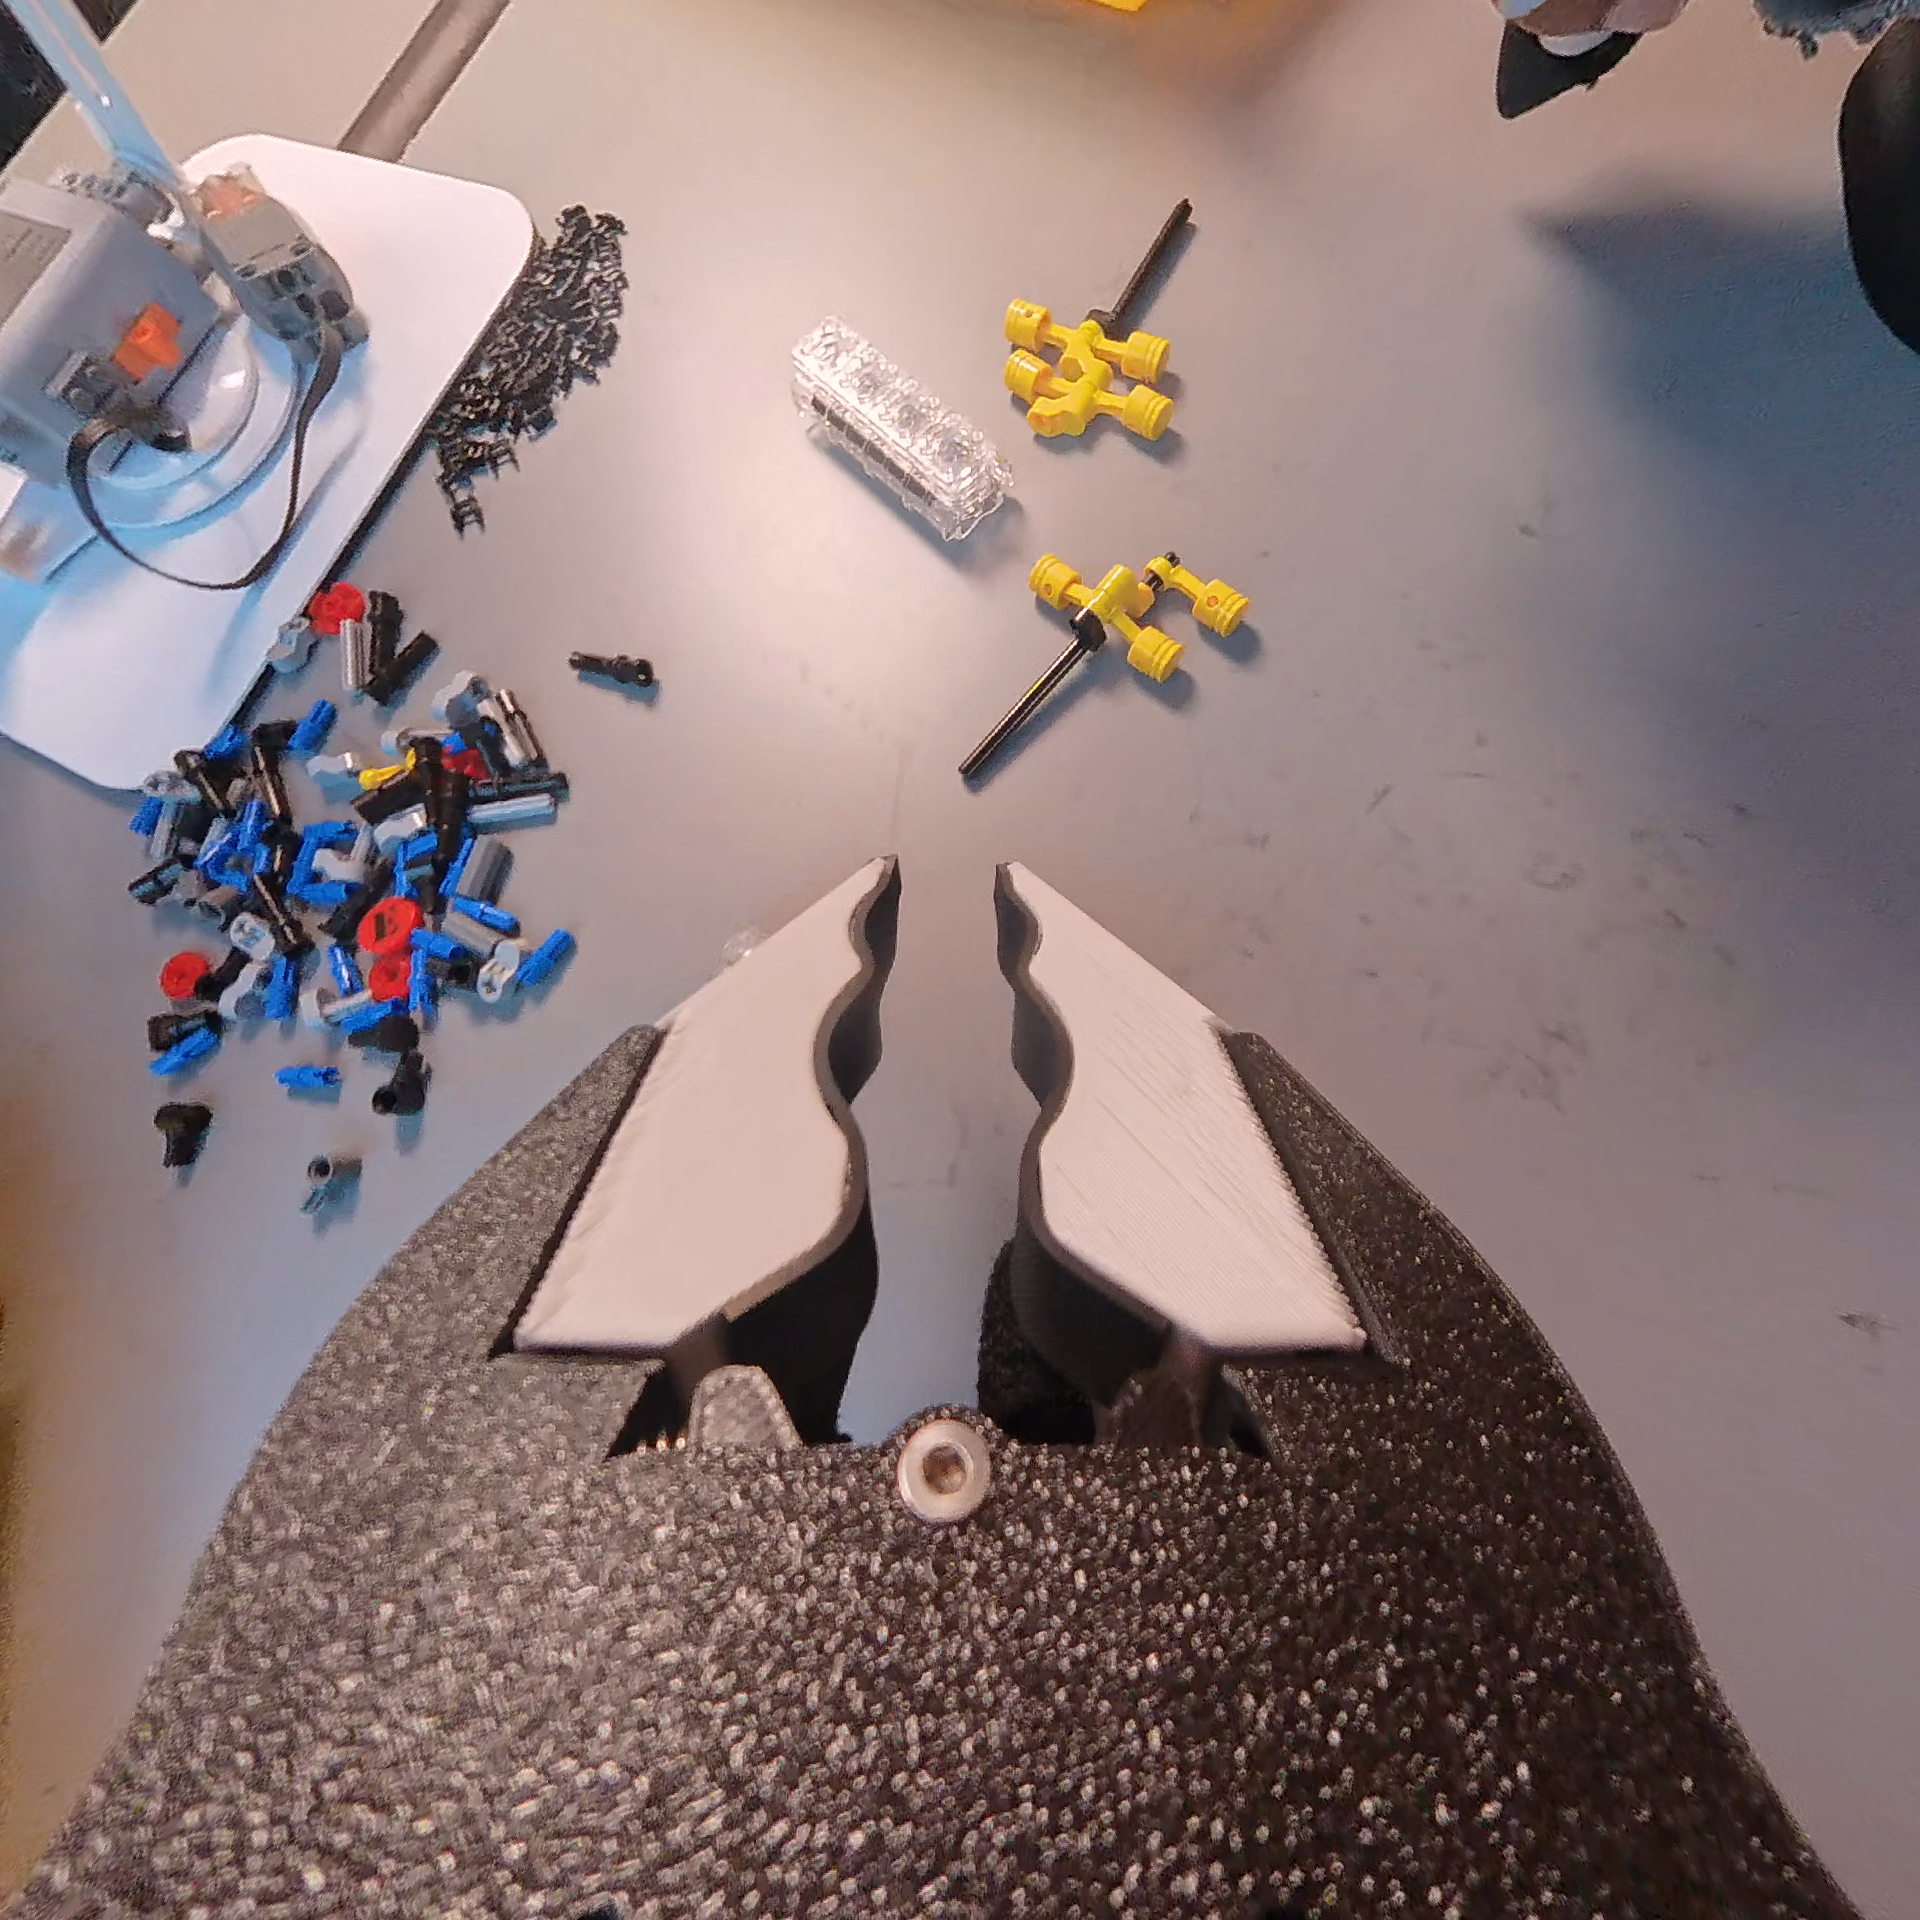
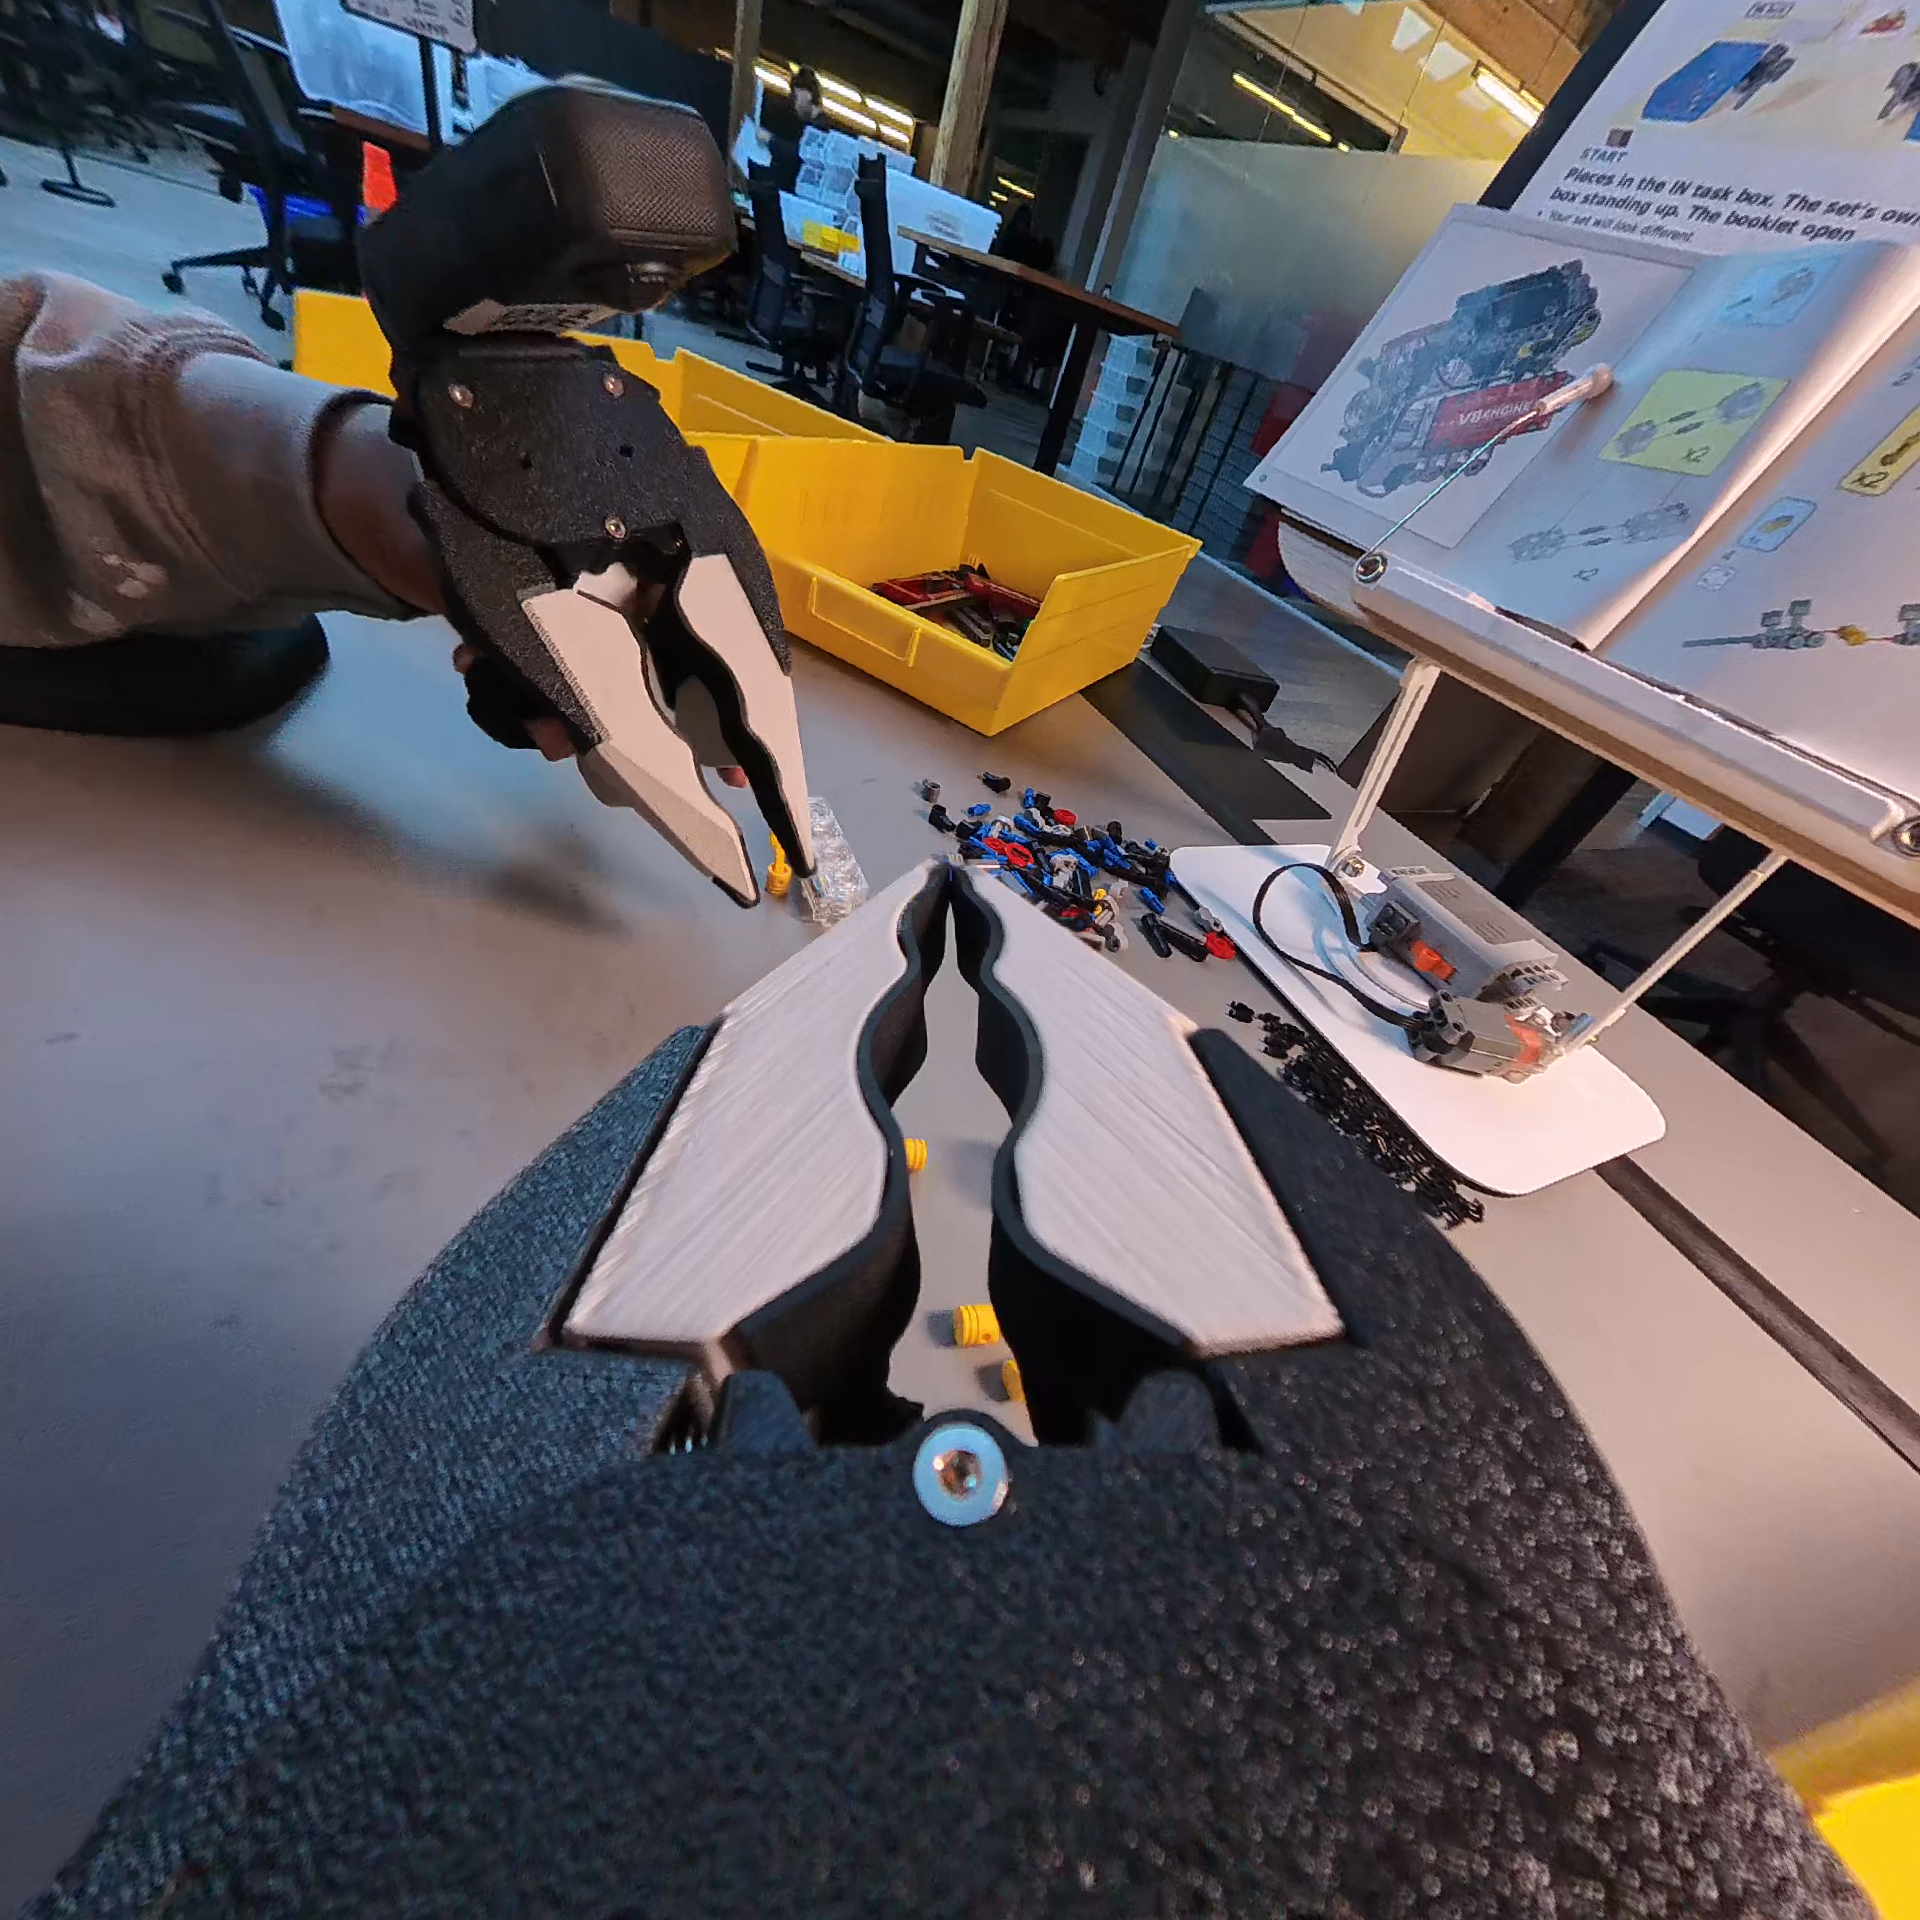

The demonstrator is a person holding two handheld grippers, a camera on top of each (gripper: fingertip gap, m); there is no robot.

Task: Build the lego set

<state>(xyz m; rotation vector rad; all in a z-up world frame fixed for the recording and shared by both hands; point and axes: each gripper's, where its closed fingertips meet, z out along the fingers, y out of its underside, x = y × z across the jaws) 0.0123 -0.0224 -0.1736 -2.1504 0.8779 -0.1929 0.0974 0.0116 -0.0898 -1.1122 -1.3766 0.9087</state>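
Note:
My left gripper (image 1: 948, 873) is open and empty, hovering over the grey table short of the parts. Ahead of it lie a clear studded block (image 1: 899, 426) and two yellow piston assemblies on black axles, one far (image 1: 1091, 369), one nearer (image 1: 1138, 608). In the right wrist view the left gripper (image 2: 774, 878) points down with its tips just beside the clear block (image 2: 836, 852). My right gripper (image 2: 950, 871) is shut with nothing between its tips. Yellow pistons (image 2: 975, 1325) show on the table through the gap between its fingers.
A pile of small blue, black, red and grey parts (image 1: 343, 883) and a heap of black pins (image 1: 540, 343) lie left. A white stand base (image 1: 436, 343) carries a grey battery box (image 2: 1455, 925) and an open booklet (image 2: 1662, 468). A yellow bin (image 2: 1101, 665) stands behind. The grippers' ends are close to 12 cm from one another. Both grippers' tips are roughly 12 cm from the clear studded block (image 1: 899, 426).

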